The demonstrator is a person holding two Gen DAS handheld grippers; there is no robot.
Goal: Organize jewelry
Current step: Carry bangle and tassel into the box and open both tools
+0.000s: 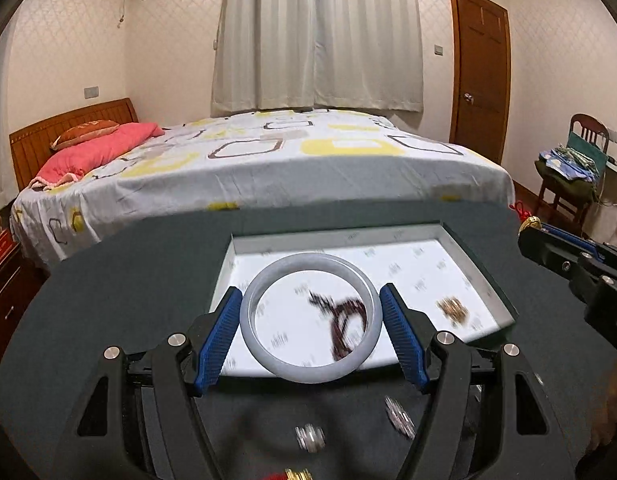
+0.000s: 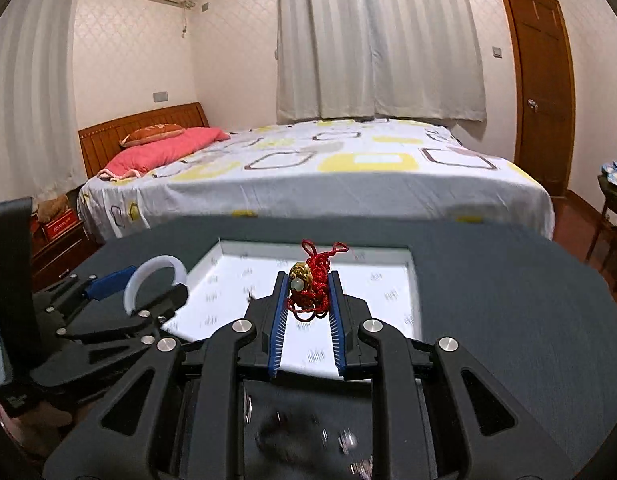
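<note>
Both grippers are carrying jewelry over the box (image 1: pixel 482 276). Left gripper (image 1: pixel 311 322) is clamping the bangle (image 1: pixel 310 376) across its width; right gripper (image 2: pixel 308 298) is pinching the red-corded charm (image 2: pixel 310 284). Judged step: transfer. Next: lowering each piece onto bare lining, clear of the cord (image 1: pixel 344 320) and gold piece (image 1: pixel 452 308), then releasing.

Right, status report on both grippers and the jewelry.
Left gripper shut on pale bangle. Right gripper shut on red-cord pendant. Both above white tray; dark cord, gold piece already inside. Nothing blocking.
</note>
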